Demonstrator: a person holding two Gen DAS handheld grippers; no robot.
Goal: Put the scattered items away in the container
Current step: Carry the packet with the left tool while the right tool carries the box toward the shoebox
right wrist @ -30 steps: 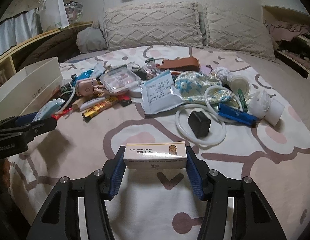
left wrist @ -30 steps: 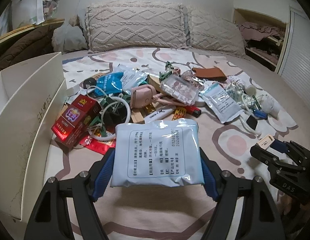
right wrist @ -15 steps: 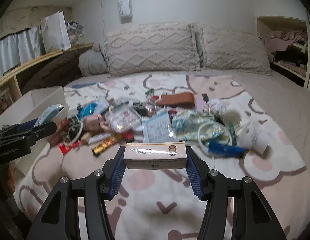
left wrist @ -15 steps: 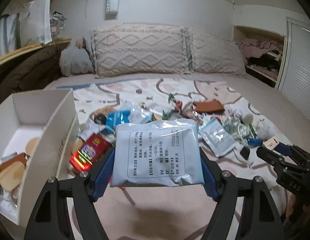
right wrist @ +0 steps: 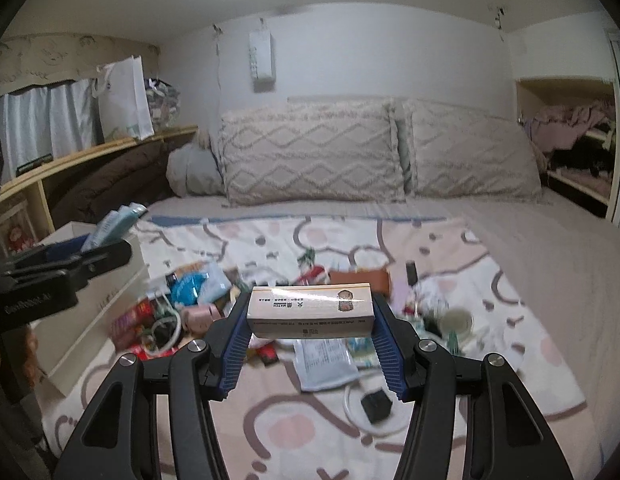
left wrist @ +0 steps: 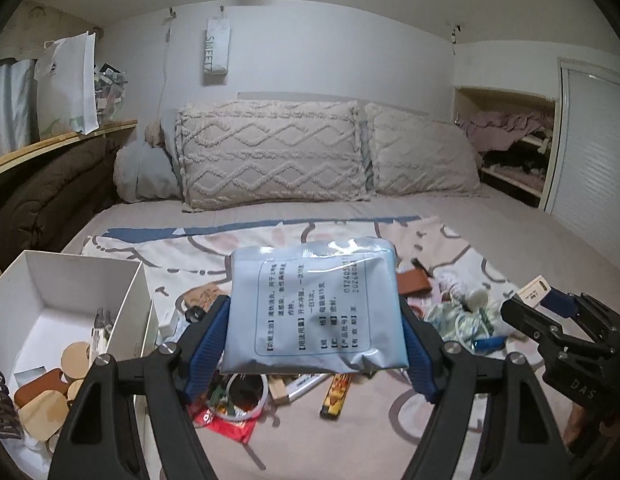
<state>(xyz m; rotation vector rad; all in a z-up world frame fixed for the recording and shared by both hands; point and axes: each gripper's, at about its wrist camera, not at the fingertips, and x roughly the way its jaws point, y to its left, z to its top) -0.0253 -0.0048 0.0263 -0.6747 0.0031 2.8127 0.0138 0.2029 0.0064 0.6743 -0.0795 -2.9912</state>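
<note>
White box [left wrist: 122,300] with wooden discs [left wrist: 75,354]; left tongs [left wrist: 315,336] gripping blue packet [left wrist: 314,304], right tongs [right wrist: 310,334] gripping carton [right wrist: 310,310].

The pale blue foil sachet [left wrist: 315,304] held in the left claw [left wrist: 316,336] hides much of the scattered clutter [left wrist: 458,312] beyond it. The open white cardboard box [left wrist: 126,304], left of that claw, is cut off by the picture's edge. In the right wrist view, the heap [right wrist: 178,312] past the long cream cardboard carton [right wrist: 310,311] is blurred, its labels unreadable.
</note>
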